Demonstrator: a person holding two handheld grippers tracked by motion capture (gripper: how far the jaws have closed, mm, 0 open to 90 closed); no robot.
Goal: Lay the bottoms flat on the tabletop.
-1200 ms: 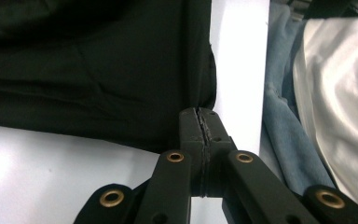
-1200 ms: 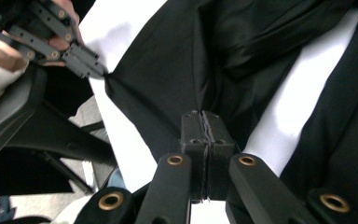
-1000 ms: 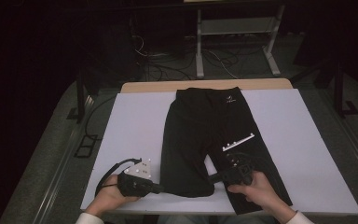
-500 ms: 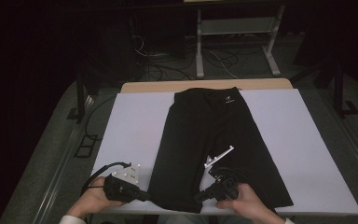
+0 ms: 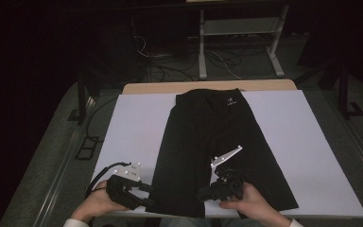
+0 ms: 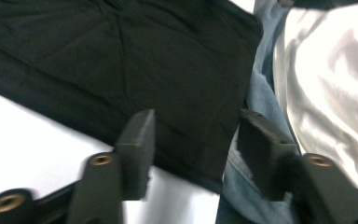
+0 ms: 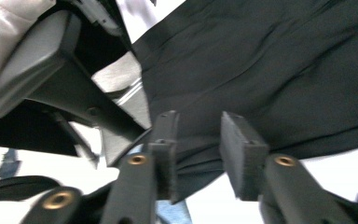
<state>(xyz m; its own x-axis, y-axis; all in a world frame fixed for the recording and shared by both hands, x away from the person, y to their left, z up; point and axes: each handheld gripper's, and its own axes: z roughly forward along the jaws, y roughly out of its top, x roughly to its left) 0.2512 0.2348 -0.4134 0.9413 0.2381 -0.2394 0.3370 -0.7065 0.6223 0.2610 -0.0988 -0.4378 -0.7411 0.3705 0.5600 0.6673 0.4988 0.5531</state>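
Note:
A black pair of trousers lies flat on the white table, waistband at the far side, hems at the near edge. My left gripper is at the near left hem, open and pointing right. In the left gripper view its jaws straddle the hem corner of the black cloth without closing on it. My right gripper sits on the near hem at the middle, pointing left. In the right gripper view it is open, with the cloth's edge lying between its jaws.
A wooden strip borders the table's far edge. Beyond it stand a metal frame and loose cables on the dark floor. The person's jeans and pale shirt are right at the near edge.
My right gripper has come left and nearer, from the right trouser leg to the near hem. My left gripper has shifted slightly left and nearer, toward the near edge.

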